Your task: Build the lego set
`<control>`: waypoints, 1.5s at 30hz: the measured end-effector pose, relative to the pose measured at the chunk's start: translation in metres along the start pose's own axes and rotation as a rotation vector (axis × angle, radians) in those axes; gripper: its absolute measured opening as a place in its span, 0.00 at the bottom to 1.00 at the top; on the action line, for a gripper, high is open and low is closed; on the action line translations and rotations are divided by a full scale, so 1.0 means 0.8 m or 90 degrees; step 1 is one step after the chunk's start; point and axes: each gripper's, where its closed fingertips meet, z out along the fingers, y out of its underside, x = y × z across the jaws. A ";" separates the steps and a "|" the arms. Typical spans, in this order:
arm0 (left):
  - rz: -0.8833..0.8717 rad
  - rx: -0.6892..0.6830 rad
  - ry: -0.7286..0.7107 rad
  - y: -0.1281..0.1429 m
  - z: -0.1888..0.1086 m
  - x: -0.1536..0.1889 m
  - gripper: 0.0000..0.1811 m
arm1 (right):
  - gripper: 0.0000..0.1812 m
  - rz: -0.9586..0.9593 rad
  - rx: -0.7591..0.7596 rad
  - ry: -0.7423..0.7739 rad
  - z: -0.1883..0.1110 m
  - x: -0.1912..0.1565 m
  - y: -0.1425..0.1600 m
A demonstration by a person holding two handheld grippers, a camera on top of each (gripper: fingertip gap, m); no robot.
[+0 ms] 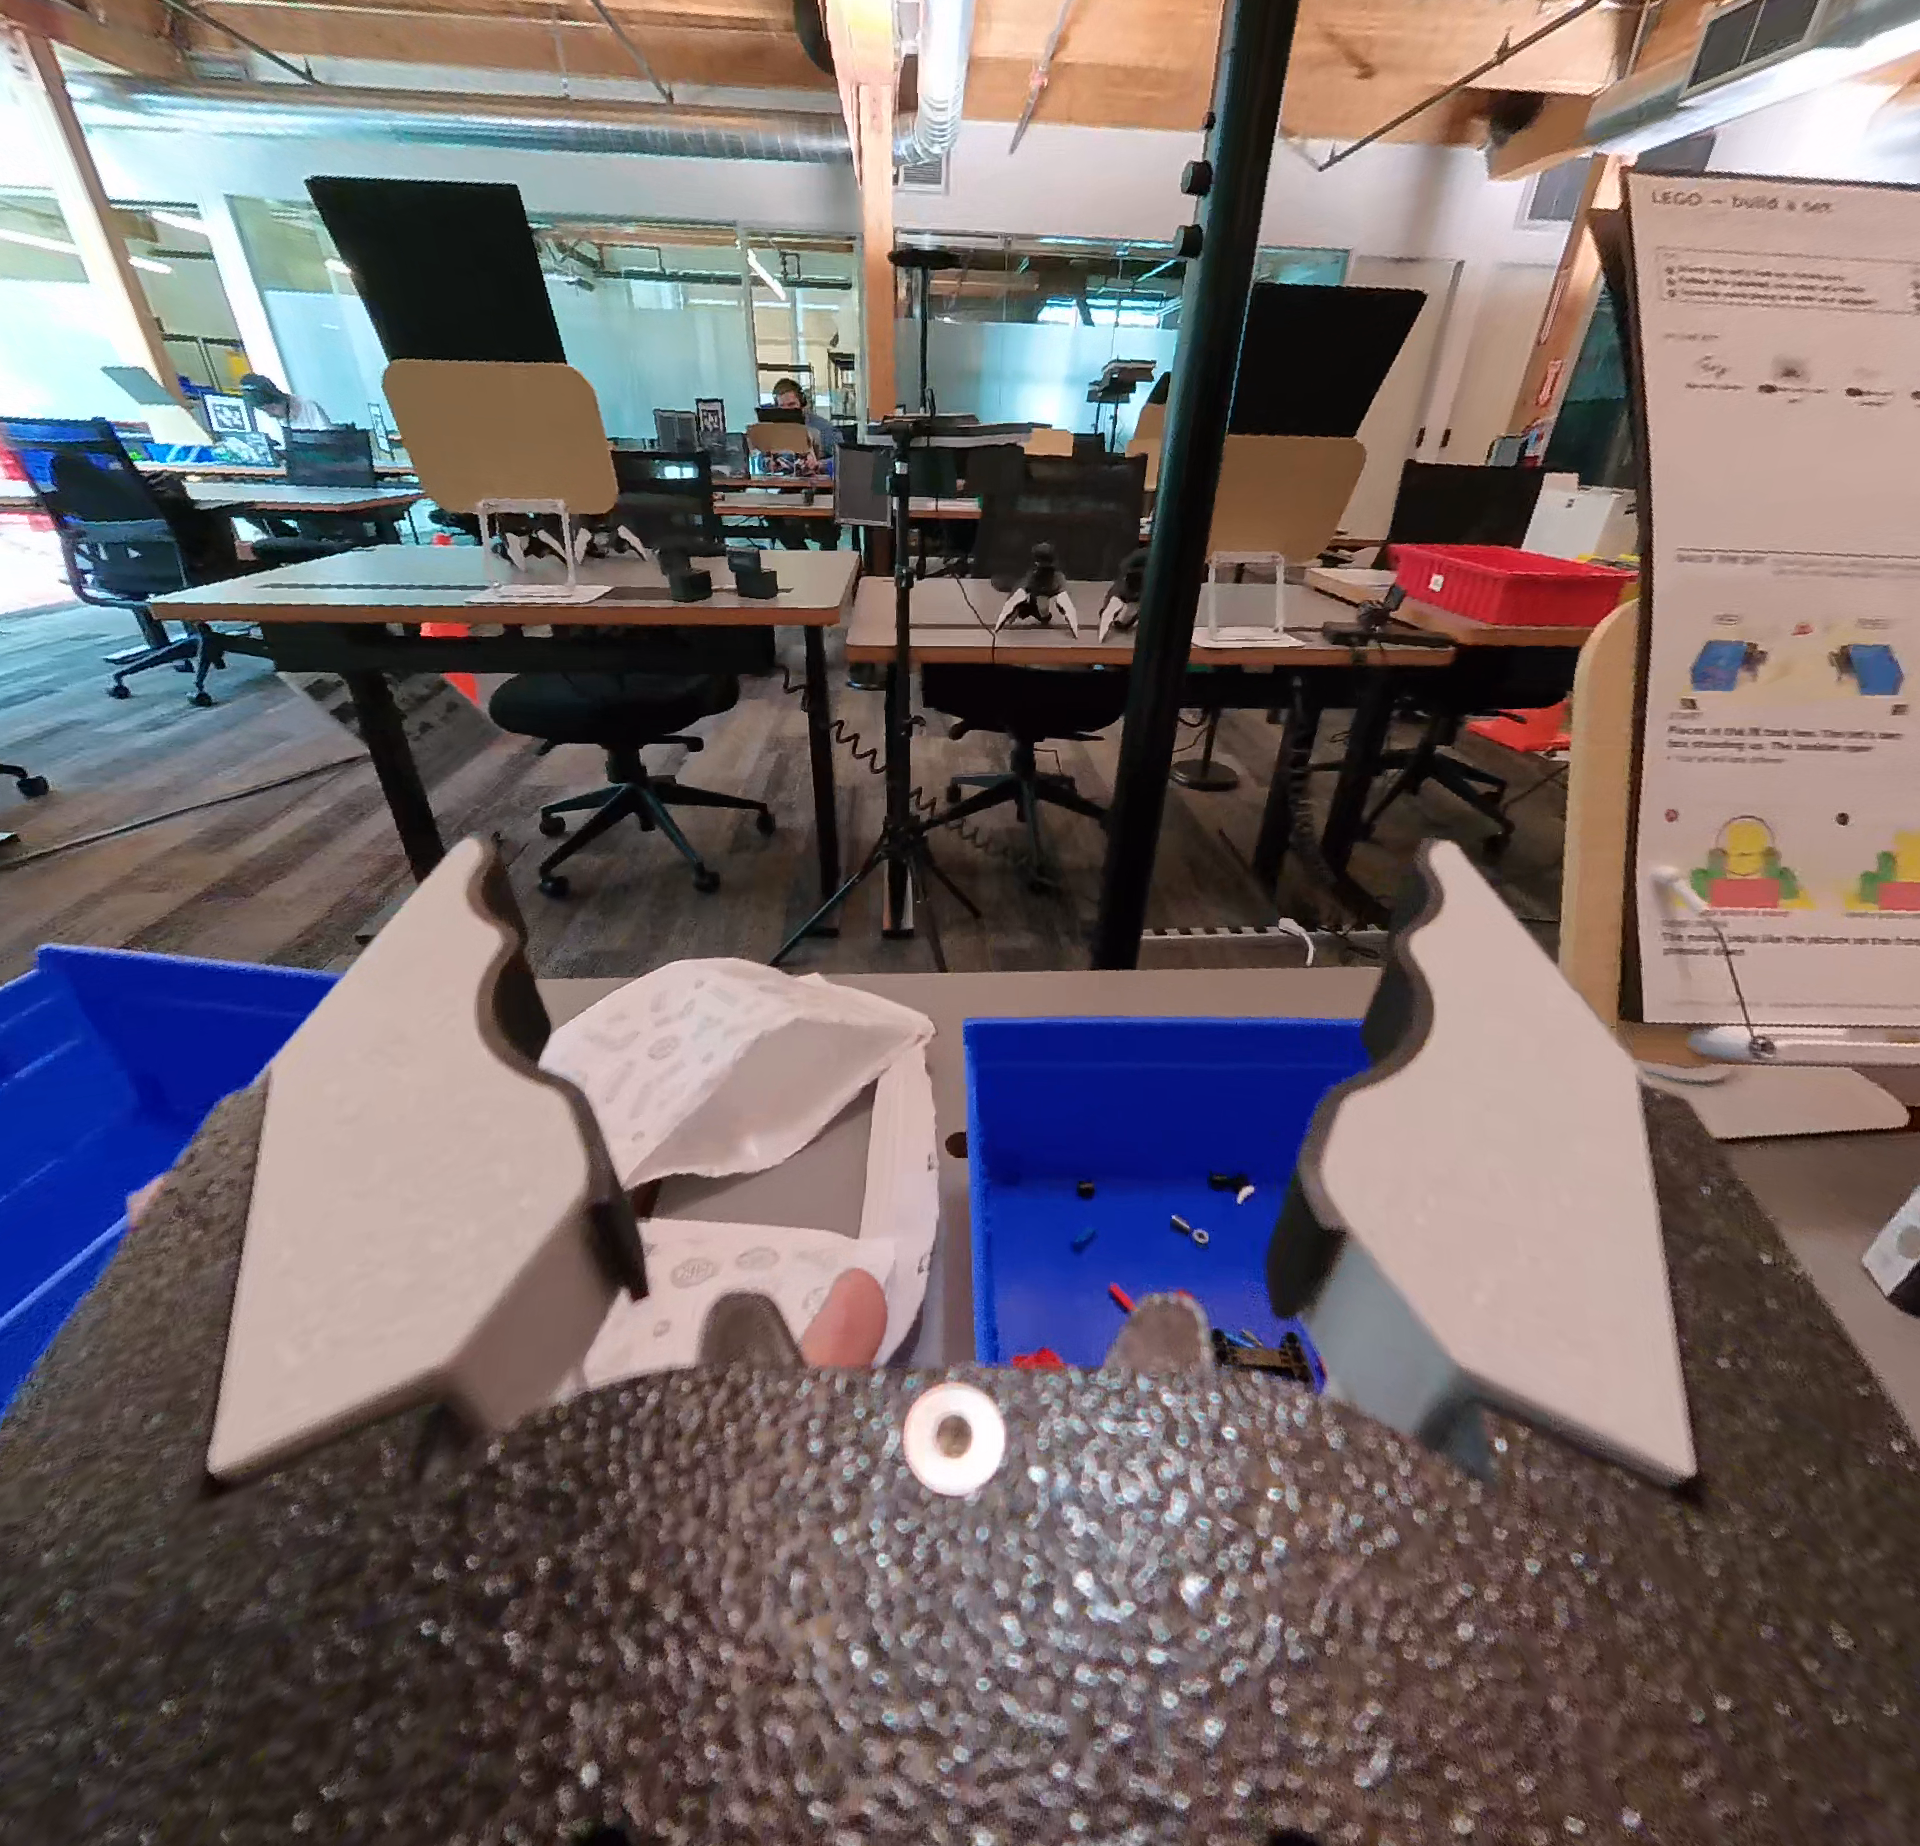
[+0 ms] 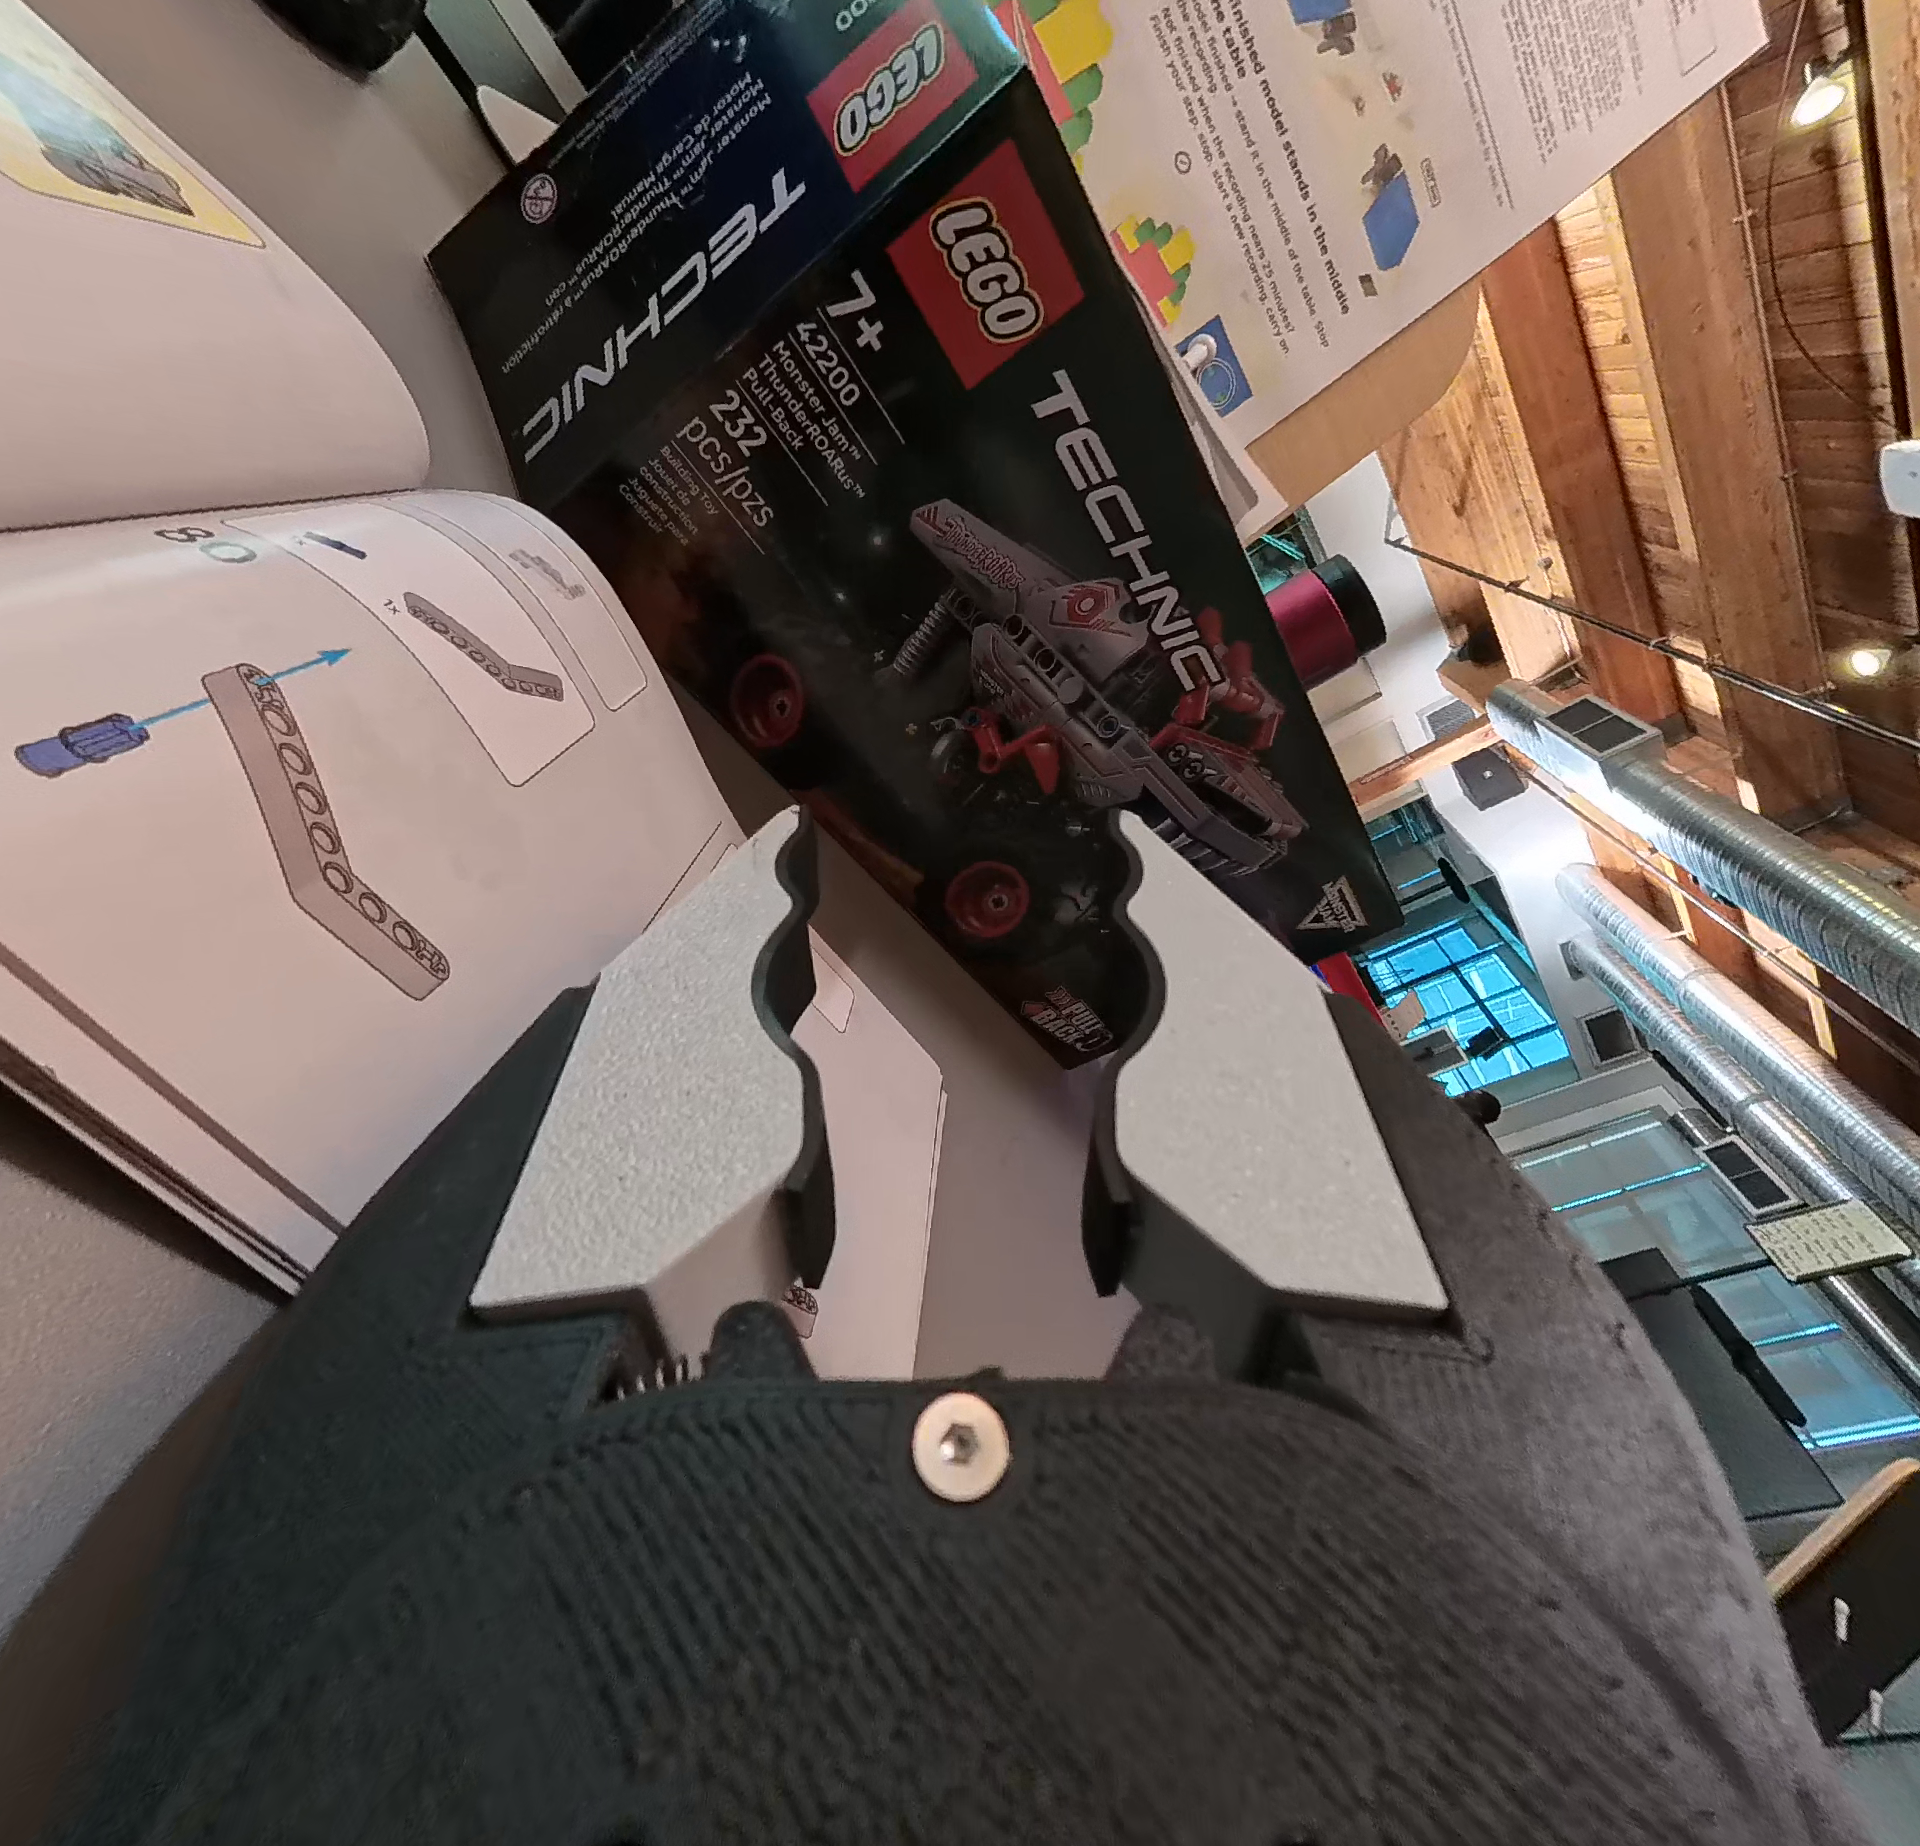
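Left gripper [image 1: 956, 975] is hanging above the grey table [image 1: 1195, 986] with its jaws spread wide, nothing between them. Below it, a torn white paper bag [image 1: 727, 1069] is lying crumpled on the table, and a fingertip [image 1: 847, 1318] is showing at the bag's near edge, just past the gripper body. Right of the bag, a blue bin [image 1: 1153, 1079] is sitting with a few small loose pieces [image 1: 1190, 1230] scattered on its floor: black, blue, red and grey bits. Another blue bin [image 1: 114, 1069] is standing at the far left. An instruction sheet [image 1: 1777, 591] is standing upright on the right. Right gripper [image 2: 961, 830] is tilting sideways, jaws parted and empty, pointing toward the dark set box [image 2: 894, 508], which is standing on the table. Beside the box, an open instruction booklet [image 2: 312, 757] is lying with a page of part drawings showing.
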 end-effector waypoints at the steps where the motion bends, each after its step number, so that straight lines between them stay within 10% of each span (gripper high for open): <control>1: 0.004 0.000 0.003 0.000 0.001 0.003 0.86 | 0.29 0.000 0.001 0.001 0.000 0.000 0.000; 13: 0.086 -0.135 0.220 0.053 -0.003 0.141 0.73 | 0.19 0.012 0.067 -0.018 -0.016 -0.003 -0.026; 15: 0.075 -0.176 0.289 0.076 -0.020 0.189 0.72 | 0.20 0.053 0.089 -0.162 -0.026 -0.044 -0.042; 19: 0.048 -0.336 0.478 0.157 -0.084 0.324 0.56 | 0.21 0.064 0.054 -0.417 -0.058 -0.103 -0.067; 24: 0.160 -0.544 0.571 0.283 -0.156 0.442 0.54 | 0.04 0.092 -0.052 -0.498 -0.065 -0.127 -0.038; 32: 0.338 -0.586 0.509 0.364 -0.148 0.513 0.52 | 0.00 0.021 -0.077 -0.458 -0.091 -0.116 -0.021; 40: 0.286 -0.491 0.451 0.365 -0.155 0.540 0.01 | 0.01 -0.028 -0.076 -0.371 -0.092 -0.098 0.002; 45: 0.411 -0.400 0.359 0.364 -0.160 0.532 0.00 | 0.09 -0.044 -0.004 -0.335 -0.091 -0.085 -0.014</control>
